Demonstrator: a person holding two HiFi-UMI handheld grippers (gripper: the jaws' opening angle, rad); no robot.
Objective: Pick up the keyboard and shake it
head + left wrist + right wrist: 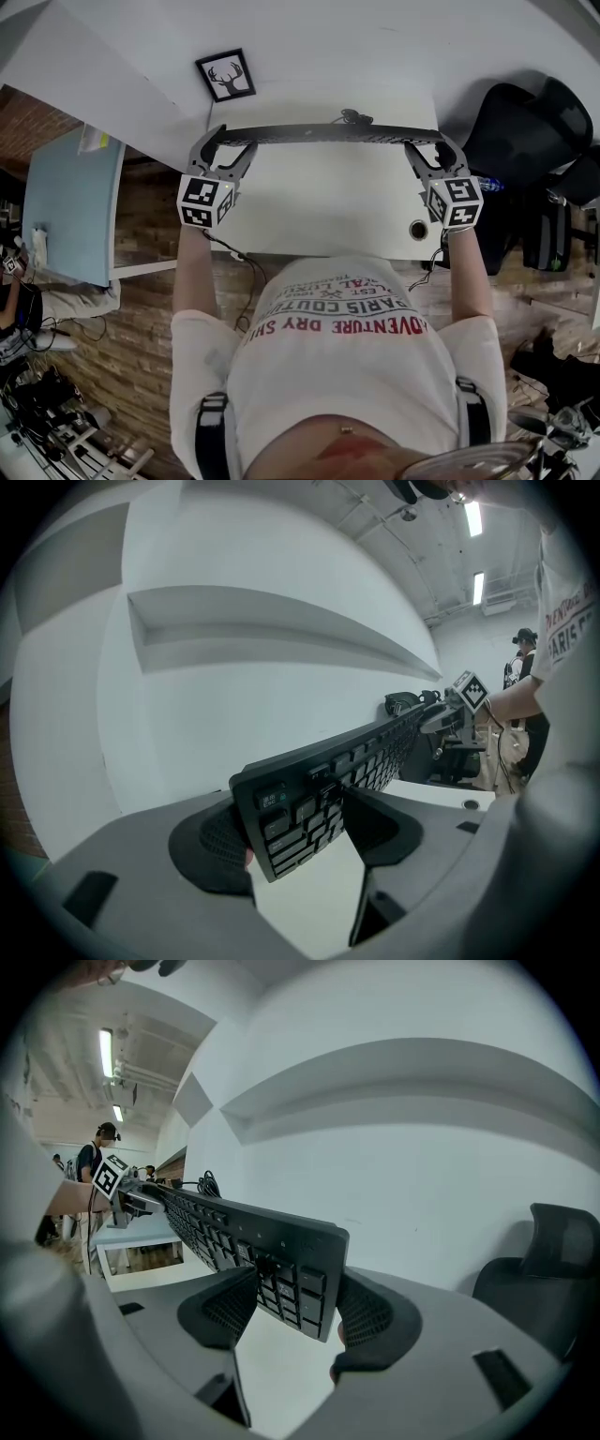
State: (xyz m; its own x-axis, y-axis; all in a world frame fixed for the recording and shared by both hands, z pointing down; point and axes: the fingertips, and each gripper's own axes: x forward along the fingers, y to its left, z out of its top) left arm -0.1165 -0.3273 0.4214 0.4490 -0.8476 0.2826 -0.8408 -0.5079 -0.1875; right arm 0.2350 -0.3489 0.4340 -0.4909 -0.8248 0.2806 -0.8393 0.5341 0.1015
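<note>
A long black keyboard (328, 134) is held up above the white desk (328, 211), tipped so that the head view sees it nearly edge-on. My left gripper (223, 152) is shut on its left end and my right gripper (428, 152) on its right end. In the left gripper view the keyboard (309, 803) stands slanted between the pads, keys facing right, with the gripper (295, 832) clamped across it. The right gripper view shows the keyboard (272, 1241) running away to the left, its near end pinched in the gripper (295, 1312). Its cable (352, 117) bunches at the back edge.
A framed deer picture (226, 75) hangs on the wall behind the desk. A black office chair (525, 122) stands to the right and a light blue table (70, 202) to the left. The desk has a round cable hole (418, 229) near its front right corner.
</note>
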